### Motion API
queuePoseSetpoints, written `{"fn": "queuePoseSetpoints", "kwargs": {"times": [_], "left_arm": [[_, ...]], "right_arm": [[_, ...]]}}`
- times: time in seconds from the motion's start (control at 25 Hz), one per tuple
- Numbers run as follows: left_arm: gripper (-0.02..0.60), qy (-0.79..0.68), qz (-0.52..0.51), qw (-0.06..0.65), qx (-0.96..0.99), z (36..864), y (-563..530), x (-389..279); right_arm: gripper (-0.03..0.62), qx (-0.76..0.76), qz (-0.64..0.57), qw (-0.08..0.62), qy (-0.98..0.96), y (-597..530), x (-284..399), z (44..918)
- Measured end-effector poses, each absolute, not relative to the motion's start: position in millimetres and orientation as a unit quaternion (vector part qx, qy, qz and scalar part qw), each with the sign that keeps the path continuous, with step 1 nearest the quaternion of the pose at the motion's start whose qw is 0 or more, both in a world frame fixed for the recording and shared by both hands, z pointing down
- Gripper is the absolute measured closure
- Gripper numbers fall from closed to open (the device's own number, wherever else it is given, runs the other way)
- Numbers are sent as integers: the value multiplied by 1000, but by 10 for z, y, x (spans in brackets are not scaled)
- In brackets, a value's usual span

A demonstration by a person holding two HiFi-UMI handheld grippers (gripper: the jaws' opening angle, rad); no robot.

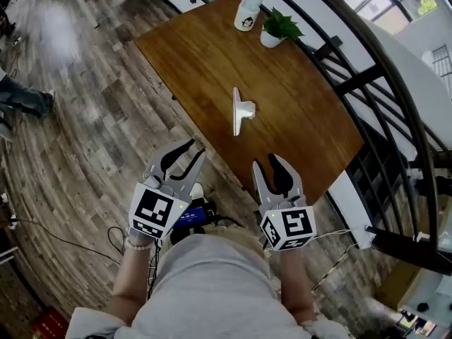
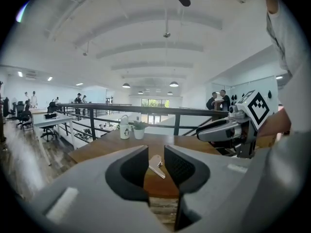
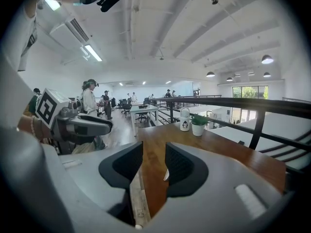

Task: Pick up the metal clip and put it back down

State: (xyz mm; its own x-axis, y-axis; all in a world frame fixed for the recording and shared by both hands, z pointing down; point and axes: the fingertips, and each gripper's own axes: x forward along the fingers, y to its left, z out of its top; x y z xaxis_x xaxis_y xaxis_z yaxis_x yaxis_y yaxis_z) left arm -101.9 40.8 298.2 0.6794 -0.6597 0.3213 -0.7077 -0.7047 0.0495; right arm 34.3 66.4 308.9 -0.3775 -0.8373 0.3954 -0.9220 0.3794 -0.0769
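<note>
The metal clip (image 1: 241,110) lies flat near the middle of the brown wooden table (image 1: 304,104). Both grippers hover short of the table's near edge, over the floor. My left gripper (image 1: 195,149) is open and empty, and in the left gripper view the clip (image 2: 156,165) shows far off through the gap of that gripper (image 2: 155,157). My right gripper (image 1: 272,162) is open and empty too. In the right gripper view only a sliver of the clip (image 3: 166,174) peeks past the right pad of that gripper (image 3: 154,159).
A white mug (image 1: 248,12) and a small potted plant (image 1: 277,27) stand at the table's far corner. A black railing (image 1: 367,76) runs along the table's right side. Cables and a blue device (image 1: 191,214) lie on the wood floor near the person's feet.
</note>
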Motion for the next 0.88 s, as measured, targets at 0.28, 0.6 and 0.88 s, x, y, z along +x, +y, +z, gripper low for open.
{"fn": "queuePoseSetpoints", "kwargs": {"times": [0.28,0.6,0.88], "left_arm": [[488,-354,134,106,919,3091,154,-1139],[488,-338,138,120,923,3221,29,-1140],[488,-327,150,118,926,3328,-74,-1045]], "right_arm": [[437,552,148,157,-805,422,212,3135],[437,556,165,172,-796,349,169,3293],[437,556,181,178,-792,202,220,3479]]}}
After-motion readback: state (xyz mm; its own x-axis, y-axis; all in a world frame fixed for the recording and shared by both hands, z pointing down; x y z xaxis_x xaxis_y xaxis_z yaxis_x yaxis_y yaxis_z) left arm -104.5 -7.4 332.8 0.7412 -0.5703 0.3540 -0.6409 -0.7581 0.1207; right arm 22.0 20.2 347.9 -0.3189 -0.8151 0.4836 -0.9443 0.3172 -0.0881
